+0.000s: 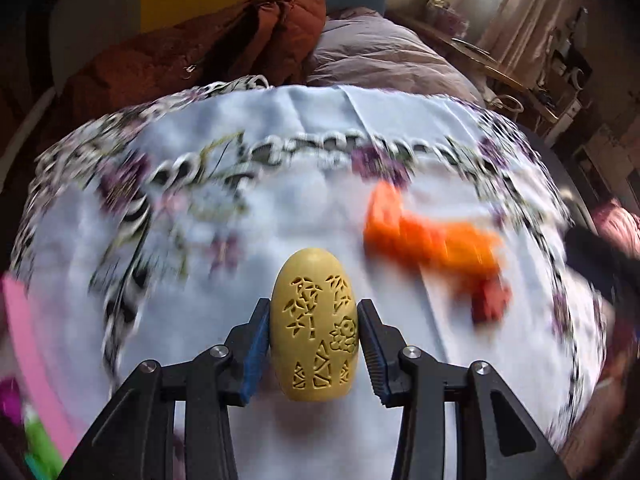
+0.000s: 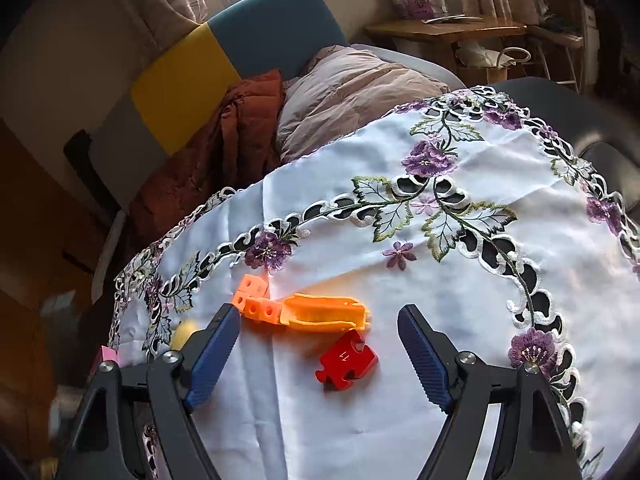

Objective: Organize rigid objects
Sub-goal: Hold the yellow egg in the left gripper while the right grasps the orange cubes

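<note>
- Leftmost, a pink object [image 1: 24, 344] is seen only as a blur at the edge of the left wrist view; what it is cannot be told.
- Next, the left gripper [image 1: 313, 334] is shown clamped on a yellow carved egg [image 1: 313, 330], the blue pads pressing its two sides, with the egg upright between them over the embroidered cloth [image 1: 280, 120].
- Because the egg's flanks are curved and smooth, it is judged that it could rotate or squirt out of the pads if the grip is loosened while the hand is swinging; the heavy blur in that view suggests fast motion.
- Further right, orange linked cubes [image 2: 256, 300] are seen touching an orange clip-like piece [image 2: 324, 312], with a red puzzle piece [image 2: 346, 360] lying just beside them on the cloth.
- Should the egg be set down near this group, the cubes could be knocked out of line, or the egg could roll off toward the cloth's edge.
- Finally, the right gripper [image 2: 318, 354] is seen with its jaws wide apart and nothing held; the red puzzle piece lies between the fingers in the picture, but whether the pads are down at its level cannot be told.
</note>
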Demonstrator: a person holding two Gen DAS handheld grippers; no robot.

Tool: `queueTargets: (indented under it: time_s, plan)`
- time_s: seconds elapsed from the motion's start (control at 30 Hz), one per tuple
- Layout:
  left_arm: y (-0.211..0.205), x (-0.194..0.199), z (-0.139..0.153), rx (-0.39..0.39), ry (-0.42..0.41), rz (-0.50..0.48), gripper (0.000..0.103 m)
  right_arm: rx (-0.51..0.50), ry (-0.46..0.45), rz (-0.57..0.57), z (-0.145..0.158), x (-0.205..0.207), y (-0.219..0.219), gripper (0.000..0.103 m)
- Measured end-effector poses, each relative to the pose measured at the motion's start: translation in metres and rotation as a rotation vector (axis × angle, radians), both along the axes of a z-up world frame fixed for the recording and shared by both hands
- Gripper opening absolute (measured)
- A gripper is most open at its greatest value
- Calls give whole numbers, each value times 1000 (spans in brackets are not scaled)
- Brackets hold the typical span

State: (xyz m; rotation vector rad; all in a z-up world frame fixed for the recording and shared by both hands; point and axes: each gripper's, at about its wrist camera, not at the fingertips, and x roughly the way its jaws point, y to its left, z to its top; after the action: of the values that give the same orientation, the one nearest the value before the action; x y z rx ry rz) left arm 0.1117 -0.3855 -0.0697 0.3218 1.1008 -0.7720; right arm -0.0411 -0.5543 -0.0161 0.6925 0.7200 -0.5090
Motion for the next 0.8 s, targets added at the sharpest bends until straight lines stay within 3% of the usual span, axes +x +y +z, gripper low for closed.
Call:
queueTargets:
  time_s: [0.27,0.3,0.53,0.8]
  plan:
    - [64,-69,-17,-21,-30,-14,42,-69,44,95,-2,12,19,82]
    - [67,-75,-18,-50,-69,-18,42,-84,50,120,-2,15,24,82]
    - [77,-75,-20,-104,-56,-28,41,-132,91,298,-7,42,51,79]
    - [81,-73,-22,-149,-48,-12,41,-295,263,519,-17,119,70,76]
